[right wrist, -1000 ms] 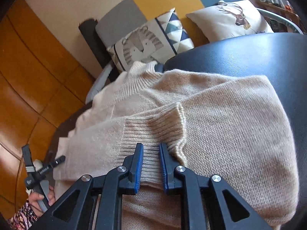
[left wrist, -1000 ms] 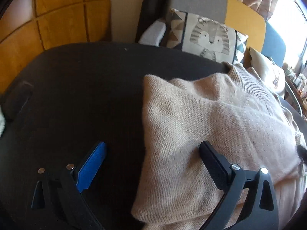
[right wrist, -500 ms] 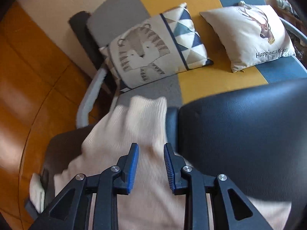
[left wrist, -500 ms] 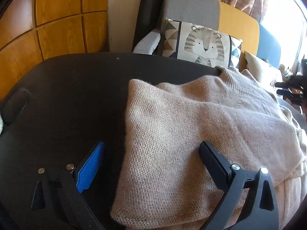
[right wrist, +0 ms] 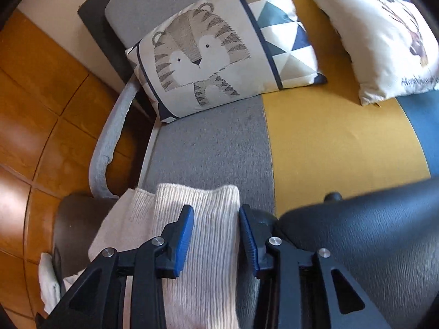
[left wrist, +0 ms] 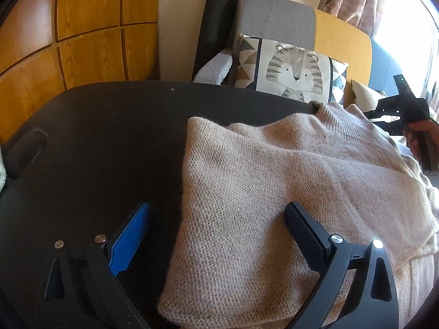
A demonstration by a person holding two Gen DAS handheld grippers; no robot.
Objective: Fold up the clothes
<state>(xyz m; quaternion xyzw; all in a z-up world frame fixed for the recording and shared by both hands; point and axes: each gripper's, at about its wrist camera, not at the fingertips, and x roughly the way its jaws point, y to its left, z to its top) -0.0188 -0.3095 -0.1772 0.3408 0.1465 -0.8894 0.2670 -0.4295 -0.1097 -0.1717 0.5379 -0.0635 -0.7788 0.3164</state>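
Where sweater (left wrist: 288,192) meets table (left wrist: 96,137) edge, left gripper (left wrist: 216,219) agape

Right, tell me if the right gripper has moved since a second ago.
Yes. The right gripper has moved forward along the sweater to its ribbed collar at the table edge; the tiger pillow now looms closer, and the jaws stand wider apart.

left gripper (left wrist: 216,224) gapes wide, low and level; right gripper (right wrist: 216,235) parted, raised.
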